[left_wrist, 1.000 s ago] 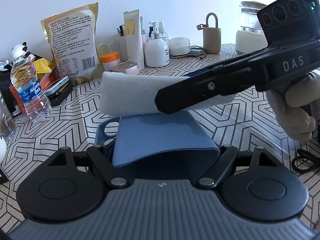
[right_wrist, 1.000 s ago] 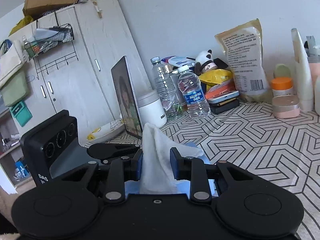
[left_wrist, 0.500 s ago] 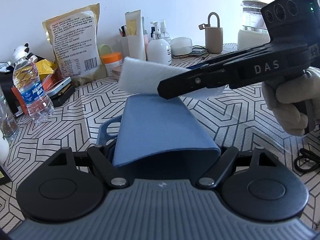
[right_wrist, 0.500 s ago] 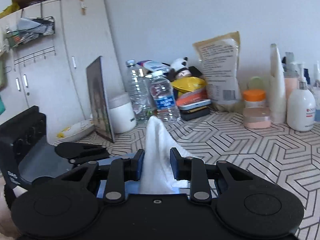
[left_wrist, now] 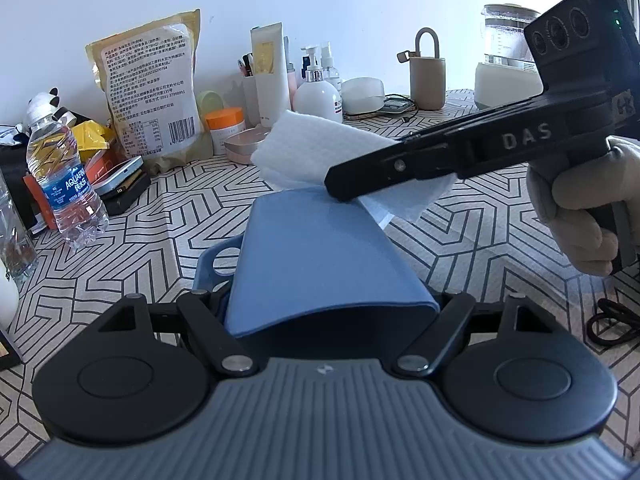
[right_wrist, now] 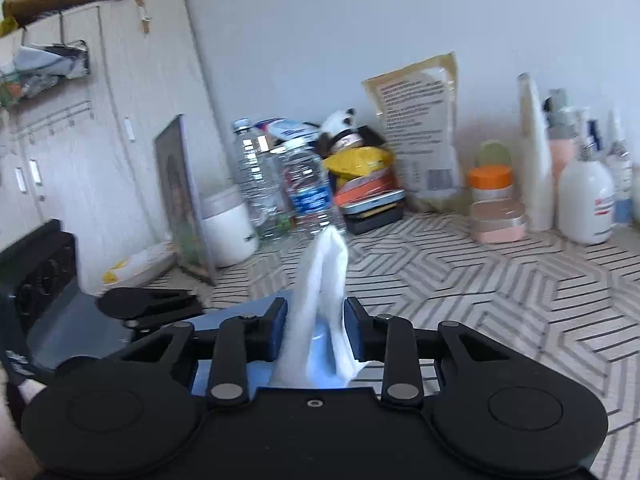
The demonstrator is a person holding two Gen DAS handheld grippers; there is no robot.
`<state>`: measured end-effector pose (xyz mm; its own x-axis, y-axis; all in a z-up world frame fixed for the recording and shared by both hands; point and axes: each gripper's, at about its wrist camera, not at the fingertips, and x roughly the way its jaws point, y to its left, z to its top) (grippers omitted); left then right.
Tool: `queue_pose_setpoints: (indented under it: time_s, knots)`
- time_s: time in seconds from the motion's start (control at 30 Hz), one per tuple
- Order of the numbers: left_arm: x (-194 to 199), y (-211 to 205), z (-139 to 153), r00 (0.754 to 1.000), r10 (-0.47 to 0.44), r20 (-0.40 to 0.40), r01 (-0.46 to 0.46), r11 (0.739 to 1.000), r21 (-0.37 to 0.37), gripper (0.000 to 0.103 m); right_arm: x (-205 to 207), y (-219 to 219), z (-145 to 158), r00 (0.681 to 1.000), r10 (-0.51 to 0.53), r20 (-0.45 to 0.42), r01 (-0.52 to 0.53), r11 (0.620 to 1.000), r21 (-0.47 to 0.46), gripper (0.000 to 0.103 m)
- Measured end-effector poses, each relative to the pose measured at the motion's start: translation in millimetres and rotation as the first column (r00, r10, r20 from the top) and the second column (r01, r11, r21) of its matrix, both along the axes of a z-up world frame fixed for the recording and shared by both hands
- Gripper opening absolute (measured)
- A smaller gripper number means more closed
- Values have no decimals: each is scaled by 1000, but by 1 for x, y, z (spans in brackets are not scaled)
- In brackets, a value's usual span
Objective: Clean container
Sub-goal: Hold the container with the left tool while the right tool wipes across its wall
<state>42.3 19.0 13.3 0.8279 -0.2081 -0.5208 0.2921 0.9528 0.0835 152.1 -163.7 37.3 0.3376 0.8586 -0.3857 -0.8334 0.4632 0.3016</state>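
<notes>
The left claw [left_wrist: 332, 300] clamps the near end of a blue, flat-sided plastic container [left_wrist: 320, 256], held above the patterned bench [left_wrist: 168, 216]. The container's long axis runs away from the camera toward the far wall, its far end tilted slightly upward. The right claw [left_wrist: 340, 190], held by a gloved hand [left_wrist: 576, 216], comes in from the right, gripping a folded white wipe [left_wrist: 320, 148] that touches the container's far end. In the right wrist view the wipe [right_wrist: 320, 304] stands pinched between blue pads [right_wrist: 280, 330]. Compared with a second ago, the wipe sits farther along the container and more of the blue upper face shows.
</notes>
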Motion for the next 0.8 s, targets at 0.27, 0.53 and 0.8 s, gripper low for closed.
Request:
queue_pose_setpoints:
  time_s: [0.27,0.53,0.8]
  knots:
    - [1,0,0,1000,4,-4,-4,1000,0,78,-8,5,4,997,79,22,-79,997,19,14]
    - [1,0,0,1000,4,-2,-4,1000,5,78,-15,11,4,971,237,-41,-233,969,80,14]
    - [1,0,0,1000,4,-2,-4,1000,9,78,-7,5,2,971,219,-99,-209,972,105,11]
